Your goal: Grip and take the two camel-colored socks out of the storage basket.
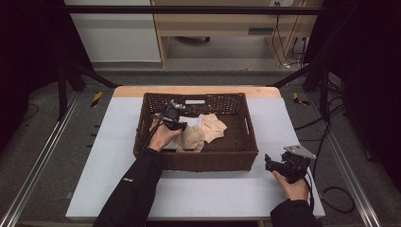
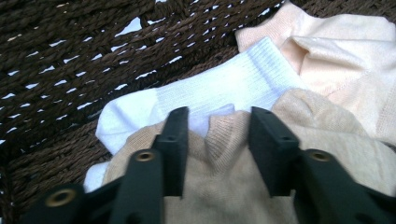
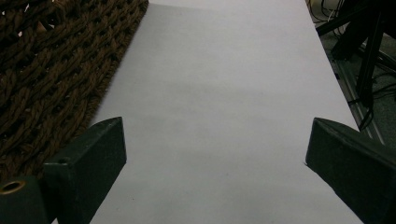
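A dark brown wicker basket (image 1: pixel 208 161) (image 2: pixel 70 56) stands on the white table and holds socks. My left gripper (image 1: pixel 176 118) (image 2: pixel 218 114) reaches down into its left half, tips resting on a tan sock (image 1: pixel 193 138) (image 2: pixel 233 186). The jaws stand partly apart, with a raised fold of that sock bunched between them. A white ribbed sock (image 2: pixel 224 84) lies under and beyond the tan one, and a pale peach sock (image 1: pixel 213 126) (image 2: pixel 336 56) lies to its right. My right gripper (image 1: pixel 269 162) (image 3: pixel 215 135) hovers open over the table, right of the basket, with nothing between its fingers.
The basket's woven side wall (image 3: pixel 42 70) stands close on the left of the right gripper. The white tabletop (image 1: pixel 213 194) (image 3: pixel 224 70) stretches ahead of it to the far edge. Black frame legs and cables (image 1: pixel 326 142) stand beyond the table's right edge.
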`<state>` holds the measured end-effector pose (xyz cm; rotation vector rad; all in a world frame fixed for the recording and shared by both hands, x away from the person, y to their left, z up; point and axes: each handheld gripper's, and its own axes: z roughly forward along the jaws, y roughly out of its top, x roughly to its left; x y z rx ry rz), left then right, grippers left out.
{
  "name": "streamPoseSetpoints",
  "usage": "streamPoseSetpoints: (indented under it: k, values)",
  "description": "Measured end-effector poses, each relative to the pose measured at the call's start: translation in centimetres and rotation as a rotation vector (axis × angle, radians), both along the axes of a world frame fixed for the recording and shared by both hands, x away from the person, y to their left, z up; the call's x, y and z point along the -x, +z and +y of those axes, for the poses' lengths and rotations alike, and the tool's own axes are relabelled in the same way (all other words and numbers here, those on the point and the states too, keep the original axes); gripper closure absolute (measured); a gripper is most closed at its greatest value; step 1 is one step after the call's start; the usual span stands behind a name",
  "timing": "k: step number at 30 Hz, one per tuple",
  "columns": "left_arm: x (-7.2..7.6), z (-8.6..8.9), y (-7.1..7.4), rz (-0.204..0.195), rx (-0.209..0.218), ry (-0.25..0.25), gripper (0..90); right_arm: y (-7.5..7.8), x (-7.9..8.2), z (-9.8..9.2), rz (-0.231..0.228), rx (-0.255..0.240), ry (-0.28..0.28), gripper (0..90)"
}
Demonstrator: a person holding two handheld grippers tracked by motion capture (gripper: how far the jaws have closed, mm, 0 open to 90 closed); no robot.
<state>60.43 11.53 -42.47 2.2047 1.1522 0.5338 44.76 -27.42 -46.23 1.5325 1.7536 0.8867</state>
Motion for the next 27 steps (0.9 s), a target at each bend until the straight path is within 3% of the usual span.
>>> streamPoseSetpoints:
  k: [3,8,11,19,27]
  values:
    - [0.0,0.2,0.1,0.039,0.014,-0.003,72.6,0.0,0.0,0.0,-0.002,0.001,0.000,5.5]
    - [0.3,0.1,0.3,0.038,0.001,-0.022,78.9,0.0,0.0,0.1,0.001,0.004,0.004,5.7]
    - [0.3,0.3,0.7,0.027,0.026,-0.014,81.7,0.1,0.1,0.1,-0.004,0.003,0.001,5.7]
    - [1.5,1.1,2.8,-0.084,0.143,-0.031,82.5,0.1,0.1,0.0,-0.012,0.006,-0.001,5.5]
    - [3.4,2.7,6.0,-0.197,0.280,-0.040,82.3,0.2,0.1,-0.1,-0.018,0.001,-0.009,5.4]
